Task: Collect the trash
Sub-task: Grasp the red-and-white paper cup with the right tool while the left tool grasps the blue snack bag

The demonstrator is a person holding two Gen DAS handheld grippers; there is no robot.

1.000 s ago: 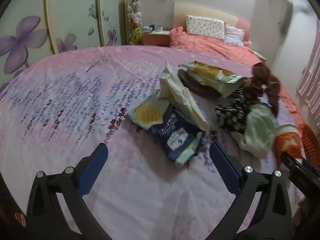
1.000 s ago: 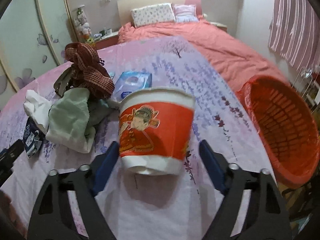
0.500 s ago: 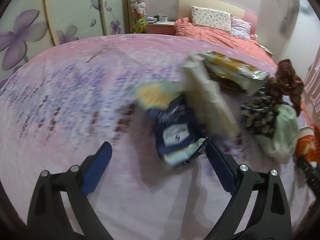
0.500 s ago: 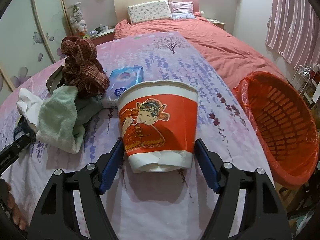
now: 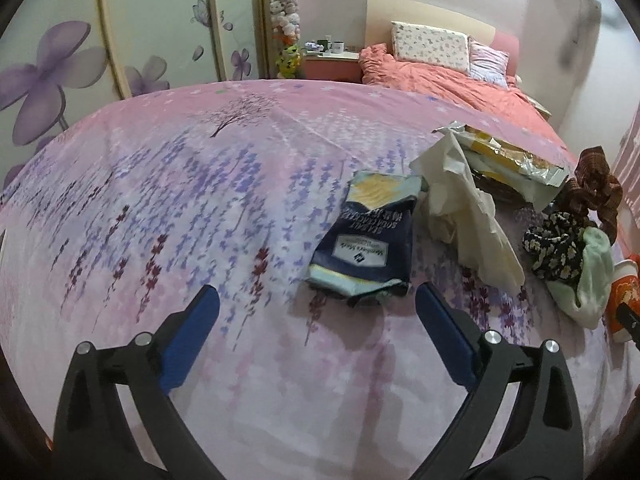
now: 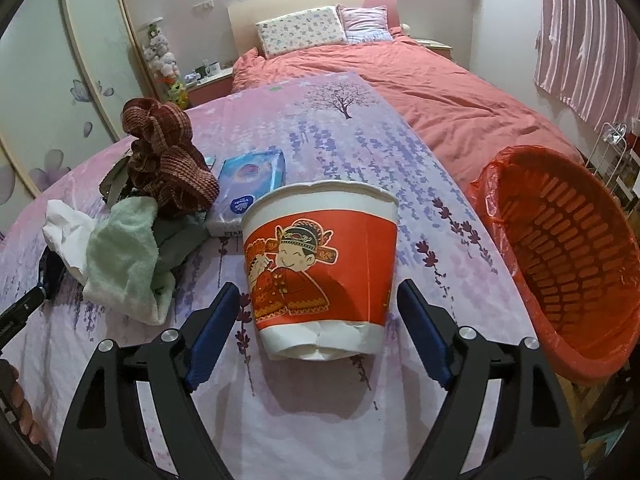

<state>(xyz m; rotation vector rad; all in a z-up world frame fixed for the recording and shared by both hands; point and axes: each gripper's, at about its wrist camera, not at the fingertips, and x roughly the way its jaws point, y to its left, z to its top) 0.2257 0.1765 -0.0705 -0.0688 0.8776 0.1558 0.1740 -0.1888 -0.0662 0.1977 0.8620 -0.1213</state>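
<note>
A red and white paper noodle cup (image 6: 320, 264) stands upright on the lavender bed cover (image 6: 420, 184). My right gripper (image 6: 318, 290) straddles it, jaws opening, with narrow gaps between the blue pads and the cup's sides. In the left wrist view, my left gripper (image 5: 316, 292) is open and holds nothing. A dark blue cracker bag (image 5: 364, 240) lies flat just beyond its fingertips. Further right lie a crumpled cream wrapper (image 5: 468, 216) and a yellow foil wrapper (image 5: 508, 156). An orange laundry-style basket (image 6: 568, 256) lined with an orange bag sits off the bed's right edge.
A heap of clothes sits left of the cup: a maroon scarf (image 6: 168, 164), a pale green towel (image 6: 124, 256) and a floral cloth (image 5: 560, 240). A blue tissue pack (image 6: 252, 176) lies behind the cup. A second bed with a coral duvet (image 6: 420, 92) stands beyond.
My right gripper's fingers have spread off the cup's sides; the cup now stands on the cover. My left gripper has slid leftward, so the trash sits further right in its view.
</note>
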